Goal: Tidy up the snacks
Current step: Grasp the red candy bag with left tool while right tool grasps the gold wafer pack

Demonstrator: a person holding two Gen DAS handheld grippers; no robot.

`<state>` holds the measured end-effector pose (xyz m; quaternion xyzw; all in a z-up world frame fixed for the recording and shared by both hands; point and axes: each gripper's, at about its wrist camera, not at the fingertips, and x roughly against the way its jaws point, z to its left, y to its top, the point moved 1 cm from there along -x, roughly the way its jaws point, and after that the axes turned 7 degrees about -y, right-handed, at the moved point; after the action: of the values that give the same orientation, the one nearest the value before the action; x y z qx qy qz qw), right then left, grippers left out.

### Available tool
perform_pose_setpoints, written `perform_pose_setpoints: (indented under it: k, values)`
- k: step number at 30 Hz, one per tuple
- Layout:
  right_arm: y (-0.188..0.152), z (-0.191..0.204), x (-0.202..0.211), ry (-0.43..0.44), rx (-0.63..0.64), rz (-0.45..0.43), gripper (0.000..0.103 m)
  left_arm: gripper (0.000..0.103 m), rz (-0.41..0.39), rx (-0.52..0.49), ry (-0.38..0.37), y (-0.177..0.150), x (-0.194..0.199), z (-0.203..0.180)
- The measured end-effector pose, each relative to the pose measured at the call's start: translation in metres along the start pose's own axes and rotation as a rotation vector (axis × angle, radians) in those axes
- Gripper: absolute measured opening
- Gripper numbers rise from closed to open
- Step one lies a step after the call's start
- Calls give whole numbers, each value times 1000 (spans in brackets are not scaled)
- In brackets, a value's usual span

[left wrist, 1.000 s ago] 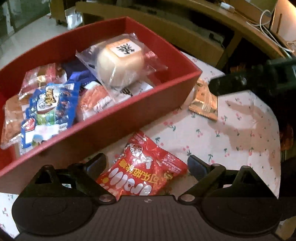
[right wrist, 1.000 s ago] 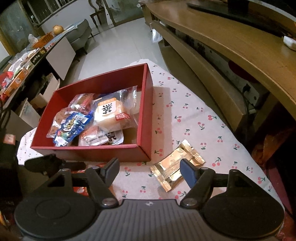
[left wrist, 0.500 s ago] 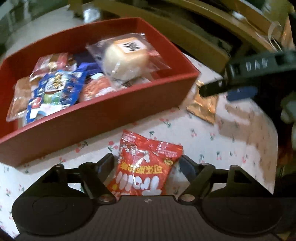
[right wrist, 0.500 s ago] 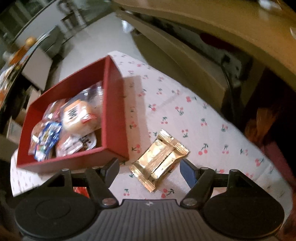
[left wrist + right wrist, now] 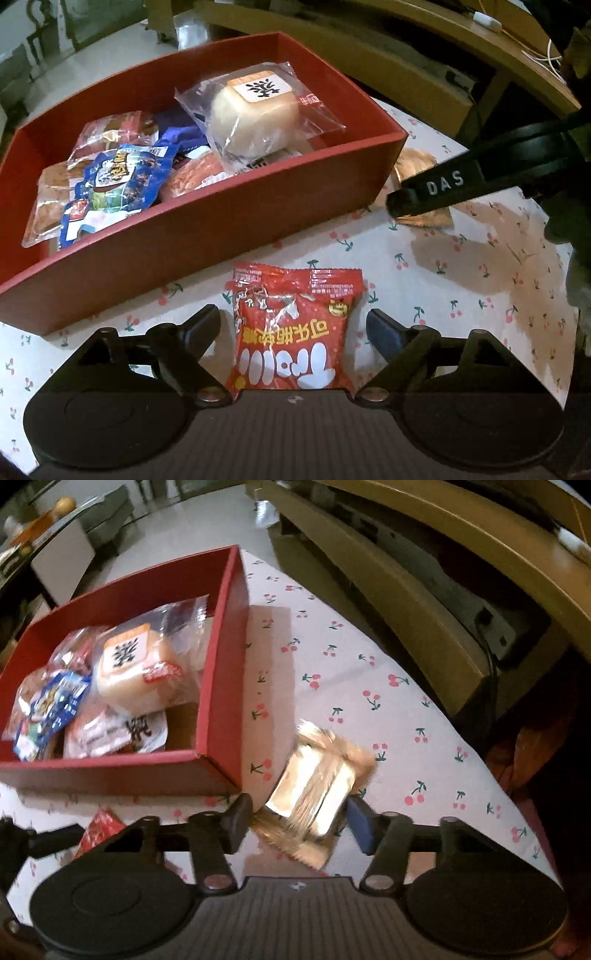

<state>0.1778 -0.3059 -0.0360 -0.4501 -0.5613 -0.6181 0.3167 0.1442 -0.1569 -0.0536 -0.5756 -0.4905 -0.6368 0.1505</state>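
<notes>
Both grippers (image 5: pixel 293 325) (image 5: pixel 299 814) lower, straddling packets.

Cherry-print tablecloth (image 5: pixel 351 686) carries red box (image 5: pixel 207 236), red packet (image 5: pixel 295 328), gold packet (image 5: pixel 317 794).

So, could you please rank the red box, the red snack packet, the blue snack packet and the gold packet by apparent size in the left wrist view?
1. red box
2. red snack packet, though it lies nearest the camera
3. blue snack packet
4. gold packet, partly hidden by the right gripper, so its rank is unsure
</notes>
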Motion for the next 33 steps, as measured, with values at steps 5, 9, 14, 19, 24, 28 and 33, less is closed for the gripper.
perform_pose_setpoints:
  k: [5,9,14,19,24,28,33]
  values:
    - [-13,-2,9,21,55,7,53,87,-1,-1,9,-8,7,0]
    - [-25,-7,21,88,49,18,31,83,0,23,1,-14,12,4]
    - [-32,-7,26,118,40,32,30,83,3,63,-2,-22,21,13]
    - [-18,-23,31,141,-108,9,48,85,-2,94,-20,-16,23,22]
    - [-6,-16,16,136,-189,50,67,88,-4,85,-29,-9,16,16]
    - [-2,2,6,90,-149,21,67,89,-6,71,-24,-7,12,11]
    - [-5,7,2,22,-56,-24,59,90,-5,80,-12,-8,11,14]
